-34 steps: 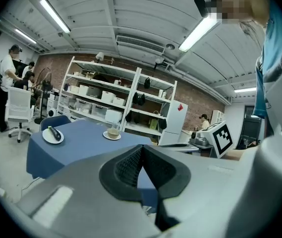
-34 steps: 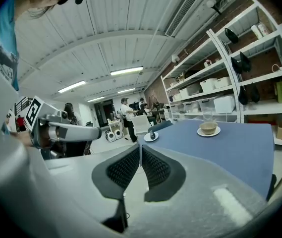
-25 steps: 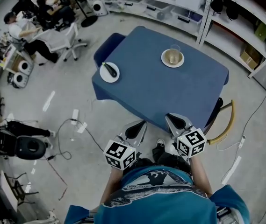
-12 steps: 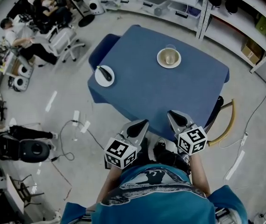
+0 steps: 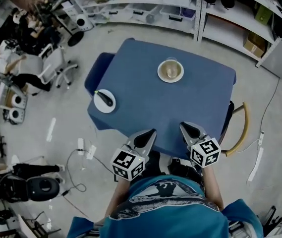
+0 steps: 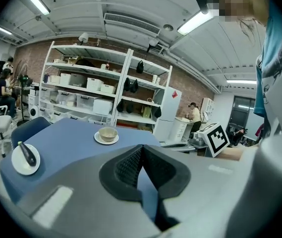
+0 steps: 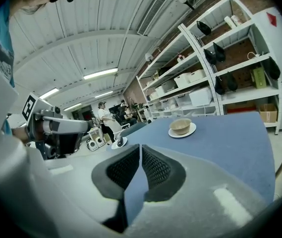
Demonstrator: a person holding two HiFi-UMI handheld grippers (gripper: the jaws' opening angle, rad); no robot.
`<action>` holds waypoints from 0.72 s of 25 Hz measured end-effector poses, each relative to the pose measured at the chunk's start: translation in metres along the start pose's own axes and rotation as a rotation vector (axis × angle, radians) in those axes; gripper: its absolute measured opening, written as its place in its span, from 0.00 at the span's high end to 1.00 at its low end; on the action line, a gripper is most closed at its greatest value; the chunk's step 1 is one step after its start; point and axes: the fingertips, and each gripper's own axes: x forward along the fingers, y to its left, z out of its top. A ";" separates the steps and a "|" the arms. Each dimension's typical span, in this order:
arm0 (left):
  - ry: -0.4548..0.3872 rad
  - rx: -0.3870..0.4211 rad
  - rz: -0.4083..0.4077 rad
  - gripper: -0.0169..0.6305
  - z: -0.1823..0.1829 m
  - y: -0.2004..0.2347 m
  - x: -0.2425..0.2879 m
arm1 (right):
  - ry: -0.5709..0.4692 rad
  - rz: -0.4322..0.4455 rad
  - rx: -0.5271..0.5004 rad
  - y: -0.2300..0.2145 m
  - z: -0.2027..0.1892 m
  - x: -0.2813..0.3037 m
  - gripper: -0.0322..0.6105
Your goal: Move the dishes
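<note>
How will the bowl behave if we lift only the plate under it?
The bowl merely rests on its white plate, so it would probably slide or tip if the plate tilts. Both look like hard glazed ware: likely rigid, slippery and breakable. The bowl's low, wide shape should resist toppling on a level lift.

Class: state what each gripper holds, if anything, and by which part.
Nothing is held. The left gripper and right gripper are both shut and empty.

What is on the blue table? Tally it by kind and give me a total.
White plates: 2
Bowl: 1
Dark utensil: 1
Total: 4
</note>
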 end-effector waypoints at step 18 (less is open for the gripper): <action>0.039 0.081 -0.306 0.95 0.055 0.118 0.032 | -0.059 -0.325 0.003 -0.032 0.080 0.106 0.84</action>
